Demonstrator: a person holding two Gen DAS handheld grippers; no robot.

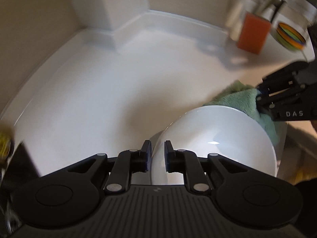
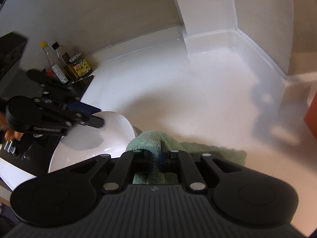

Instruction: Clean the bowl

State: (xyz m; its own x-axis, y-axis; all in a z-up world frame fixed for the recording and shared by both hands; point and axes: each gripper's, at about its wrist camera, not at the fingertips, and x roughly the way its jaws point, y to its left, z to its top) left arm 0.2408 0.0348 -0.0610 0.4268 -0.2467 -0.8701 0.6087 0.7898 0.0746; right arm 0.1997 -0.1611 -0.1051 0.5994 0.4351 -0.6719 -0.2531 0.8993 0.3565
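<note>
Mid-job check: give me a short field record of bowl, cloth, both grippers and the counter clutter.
bowl: white bowl, tilted, rim between the left gripper's jaws
left gripper: pads astride the rim, a gap showing on each side
cloth: green cloth against the bowl's far edge
right gripper: shut on the cloth
counter: white counter; orange sponge, striped dish, bottles and a jar

black ribbed left gripper (image 1: 158,154) with blue-padded jaws, silver screws.
</note>
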